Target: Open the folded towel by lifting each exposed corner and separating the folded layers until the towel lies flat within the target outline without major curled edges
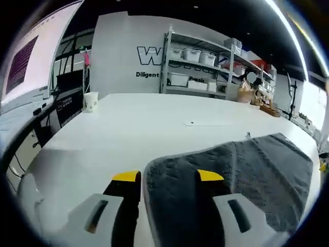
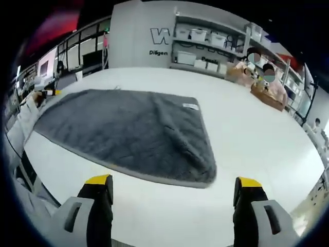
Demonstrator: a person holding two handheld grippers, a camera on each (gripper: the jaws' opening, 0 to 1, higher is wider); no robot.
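Across the broad white desk (image 2: 257,128) lies the dark grey plush towel (image 2: 128,128), spread wide with a small label at one corner. Left claw (image 1: 168,176) stands parted around the towel's edge, not yet pinching. Right claw (image 2: 175,181) hangs spread, just short of the near corner. Best approach: pinch only the top layer, lift low, peel outward.

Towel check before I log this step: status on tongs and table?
Left tongs open, straddling the grey towel's near edge. Right tongs open, short of it. Towel spread on white table, nothing blocking.
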